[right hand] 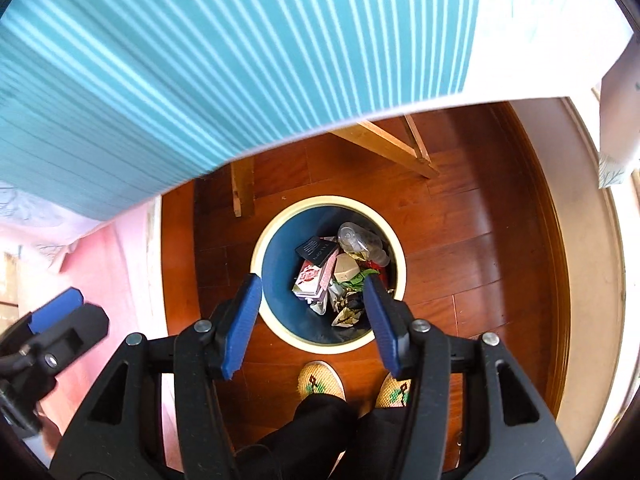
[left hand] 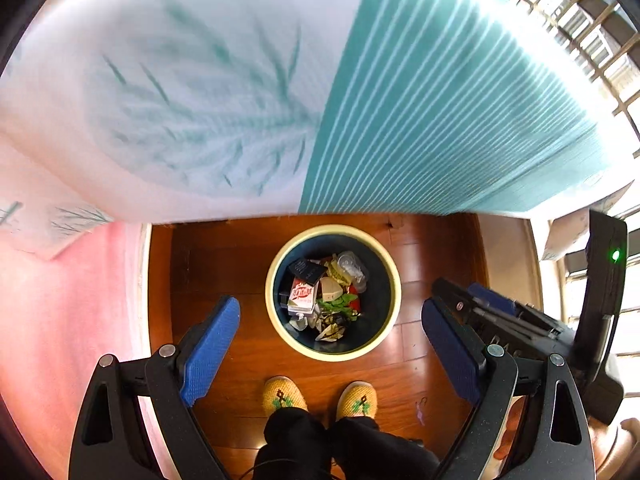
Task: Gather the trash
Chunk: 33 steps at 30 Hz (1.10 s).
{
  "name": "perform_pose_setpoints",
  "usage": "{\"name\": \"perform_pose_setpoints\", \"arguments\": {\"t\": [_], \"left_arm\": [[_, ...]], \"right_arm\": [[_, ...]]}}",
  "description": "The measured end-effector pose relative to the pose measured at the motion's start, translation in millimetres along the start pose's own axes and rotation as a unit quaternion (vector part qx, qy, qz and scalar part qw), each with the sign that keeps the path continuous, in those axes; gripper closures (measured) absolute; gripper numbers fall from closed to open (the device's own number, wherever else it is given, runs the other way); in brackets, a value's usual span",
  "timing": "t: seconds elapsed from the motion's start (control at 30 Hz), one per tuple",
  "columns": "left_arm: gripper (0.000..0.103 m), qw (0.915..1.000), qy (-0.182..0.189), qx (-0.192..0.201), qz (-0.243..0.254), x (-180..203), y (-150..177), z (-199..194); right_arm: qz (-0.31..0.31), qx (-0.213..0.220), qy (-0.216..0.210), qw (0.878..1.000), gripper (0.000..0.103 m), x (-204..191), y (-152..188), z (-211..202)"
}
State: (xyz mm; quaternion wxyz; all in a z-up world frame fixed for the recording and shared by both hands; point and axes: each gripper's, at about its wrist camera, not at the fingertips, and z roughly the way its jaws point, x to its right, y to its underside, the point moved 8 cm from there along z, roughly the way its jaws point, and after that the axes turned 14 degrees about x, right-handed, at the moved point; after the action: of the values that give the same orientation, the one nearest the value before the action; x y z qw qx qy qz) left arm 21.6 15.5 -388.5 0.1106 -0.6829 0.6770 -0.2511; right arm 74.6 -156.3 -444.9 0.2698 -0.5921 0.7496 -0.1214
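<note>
- On the reddish wooden floor (left hand: 224,264) stands a round bin (left hand: 394,280) with a pale yellow rim and dark blue inside, seen from almost straight above in both wrist views.
- Inside the bin lies the collected trash: a black card packet (right hand: 316,249), a red and white carton (right hand: 308,282), a clear plastic bottle (right hand: 358,238), a beige wedge-shaped piece (right hand: 346,266), green scraps (left hand: 338,303) and crumpled wrappers (right hand: 348,316). All of it sits toward the middle and one side of the bin, below the rim.
- Left gripper (left hand: 332,344): its blue-padded fingers (left hand: 210,350) stand wide apart with nothing between them; the bin shows through the gap, well below.
- Right gripper (right hand: 310,320): its jaws are also apart and hold nothing. The fingertips frame the bin from above without touching it. In the left wrist view this gripper appears at the right edge, just beside the left one.
- A cloth (left hand: 440,100) with teal and white stripes and a white part with a blurred leaf print hangs over a table edge, just behind the bin. Light wooden legs (right hand: 400,148) show under it in the right wrist view.
- A person's feet in yellow knitted slippers (left hand: 286,394) with green patterns stand just beside the bin, with black trouser legs (right hand: 320,432) above them.
- Pink fabric (left hand: 60,320) lies to the left of the floor strip.
</note>
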Motion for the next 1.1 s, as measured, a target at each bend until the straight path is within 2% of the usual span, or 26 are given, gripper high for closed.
{"name": "perform_pose_setpoints", "arguments": {"t": [0.13, 0.37, 0.8, 1.1], "left_arm": [[0.01, 0.9998, -0.006, 0.017, -0.01, 6.2, -23.7, -32.3], [0.01, 0.9979, -0.026, 0.057, -0.013, 21.4, -72.0, -98.9], [0.01, 0.9876, -0.063, 0.144, -0.002, 54.7, -166.1, -228.7], [0.01, 0.9828, -0.08, 0.167, 0.007, 73.2, -189.9, -276.8]], "right_arm": [[-0.014, 0.013, -0.011, 1.0, 0.052, -14.4, -18.2, -34.3], [-0.045, 0.043, -0.029, 0.998, 0.046, -41.4, -68.8, -108.0], [-0.074, 0.119, -0.043, 0.989, 0.042, -87.4, -172.8, -255.9], [-0.098, 0.159, -0.033, 0.982, 0.041, -107.9, -201.9, -314.5]]}}
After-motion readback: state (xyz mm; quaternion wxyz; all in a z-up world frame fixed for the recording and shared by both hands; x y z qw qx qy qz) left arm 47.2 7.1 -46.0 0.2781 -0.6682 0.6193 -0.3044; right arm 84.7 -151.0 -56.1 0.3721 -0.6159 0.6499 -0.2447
